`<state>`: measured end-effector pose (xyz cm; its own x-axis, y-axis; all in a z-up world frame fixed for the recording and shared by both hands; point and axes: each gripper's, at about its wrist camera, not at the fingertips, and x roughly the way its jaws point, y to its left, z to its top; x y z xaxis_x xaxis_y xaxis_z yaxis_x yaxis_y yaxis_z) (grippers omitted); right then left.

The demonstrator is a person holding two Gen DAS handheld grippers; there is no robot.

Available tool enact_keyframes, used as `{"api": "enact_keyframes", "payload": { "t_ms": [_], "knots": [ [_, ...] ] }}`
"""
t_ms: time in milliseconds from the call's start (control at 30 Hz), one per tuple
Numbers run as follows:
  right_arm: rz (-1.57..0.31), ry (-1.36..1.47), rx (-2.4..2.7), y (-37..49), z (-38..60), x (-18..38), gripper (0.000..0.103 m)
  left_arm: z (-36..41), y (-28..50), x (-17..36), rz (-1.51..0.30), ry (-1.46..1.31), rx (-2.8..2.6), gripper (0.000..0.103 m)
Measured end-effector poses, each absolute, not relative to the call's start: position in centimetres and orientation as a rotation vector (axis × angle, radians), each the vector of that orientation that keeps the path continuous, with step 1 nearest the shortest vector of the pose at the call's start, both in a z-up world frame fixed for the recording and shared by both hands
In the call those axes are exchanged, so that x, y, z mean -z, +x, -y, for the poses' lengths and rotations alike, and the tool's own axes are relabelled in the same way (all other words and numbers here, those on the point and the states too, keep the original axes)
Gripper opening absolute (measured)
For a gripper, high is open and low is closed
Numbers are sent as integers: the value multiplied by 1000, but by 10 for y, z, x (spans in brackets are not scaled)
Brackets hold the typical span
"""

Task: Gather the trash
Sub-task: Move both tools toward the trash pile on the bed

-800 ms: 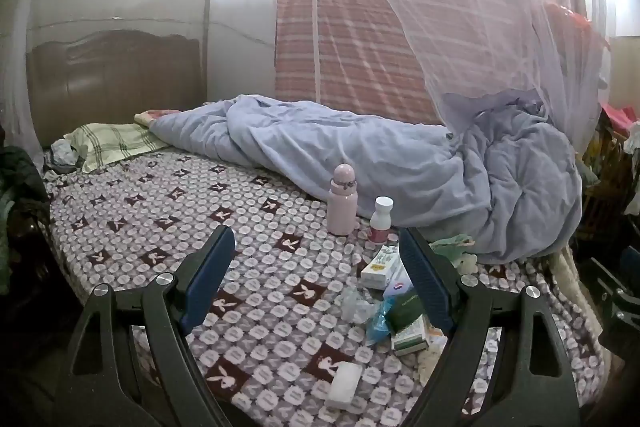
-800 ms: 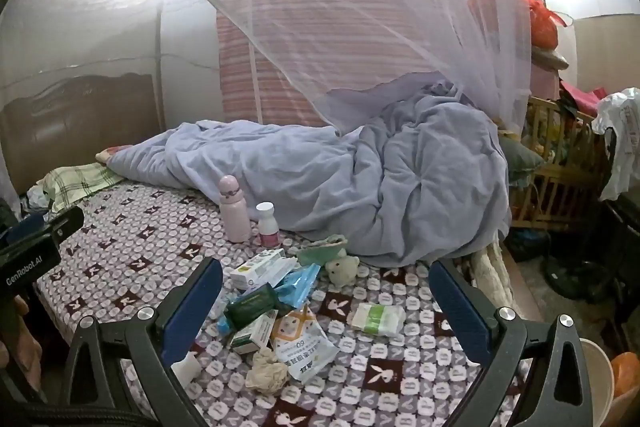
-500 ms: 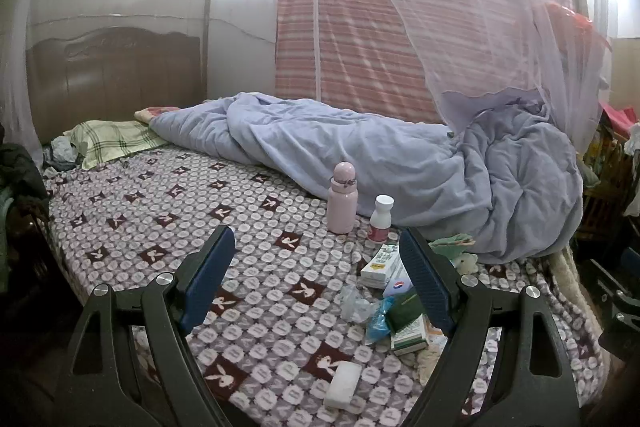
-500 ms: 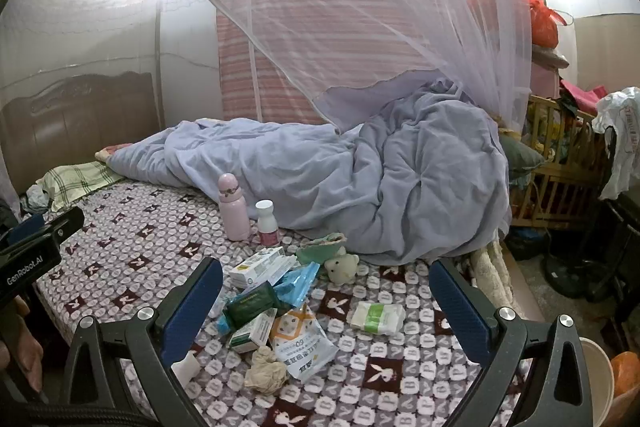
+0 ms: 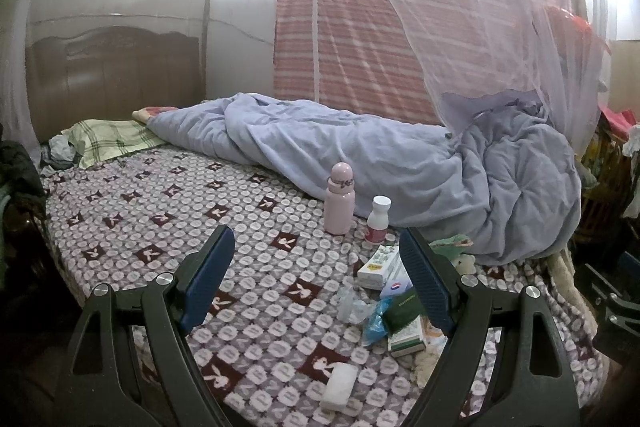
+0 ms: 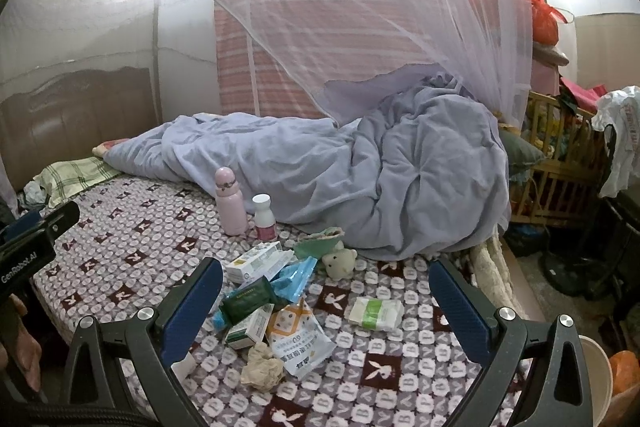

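Observation:
Litter lies on the patterned bed sheet (image 6: 120, 267): a crumpled tissue (image 6: 262, 367), a white-and-orange pouch (image 6: 300, 339), a dark green packet (image 6: 246, 303), small boxes (image 6: 256, 261), a blue wrapper (image 6: 294, 275) and a wrapped tissue pack (image 6: 376, 311). In the left wrist view the same heap (image 5: 396, 311) sits partly behind the right finger, with a white block (image 5: 339, 385) nearer. My left gripper (image 5: 318, 277) hangs open above the sheet, holding nothing. My right gripper (image 6: 326, 301) is open too, above the heap and apart from it.
A pink bottle (image 6: 231, 201) and a small white-capped bottle (image 6: 265, 217) stand beside a lilac duvet (image 6: 380, 179). A small plush toy (image 6: 339, 263) lies by the litter. A mosquito net (image 6: 360, 7) hangs overhead. A pale bucket (image 6: 600, 379) stands at the lower right, a wooden crib (image 6: 560, 163) beyond.

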<state>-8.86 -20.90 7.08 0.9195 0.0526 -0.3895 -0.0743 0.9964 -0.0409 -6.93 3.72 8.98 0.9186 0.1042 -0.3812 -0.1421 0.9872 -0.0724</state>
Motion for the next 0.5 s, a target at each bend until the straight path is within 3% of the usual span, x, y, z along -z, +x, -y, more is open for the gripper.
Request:
{"api": "enact_keyframes", "payload": {
  "t_ms": [500],
  "knots": [
    [-396, 0, -72, -82, 213, -63, 102, -24, -64, -78, -410, -90, -105, 84]
  ]
}}
